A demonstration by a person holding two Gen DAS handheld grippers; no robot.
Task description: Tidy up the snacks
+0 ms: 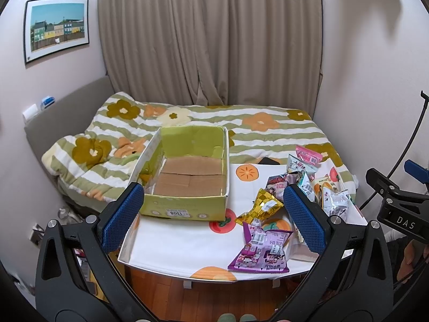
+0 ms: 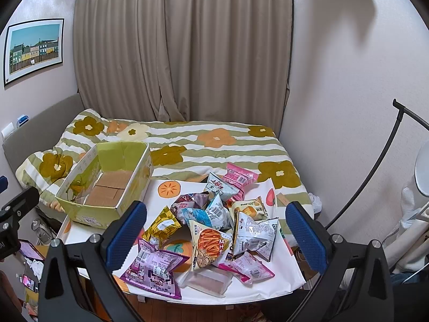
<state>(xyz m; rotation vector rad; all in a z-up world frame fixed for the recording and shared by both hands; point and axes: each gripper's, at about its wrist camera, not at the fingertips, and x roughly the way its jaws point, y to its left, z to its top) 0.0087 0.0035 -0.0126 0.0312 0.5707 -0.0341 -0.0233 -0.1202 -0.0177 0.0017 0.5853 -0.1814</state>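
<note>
Well apart: box, snacks.

Both grippers same build: left gripper and right gripper have black plastic frames with triangular cutouts, silver round screws at the finger pivots, blue knurled pads on the fingers. White "DAS" lettering on the right one's body.

On the tabletop the box sits left, the snack packets heaped right, the bed behind both.
</note>
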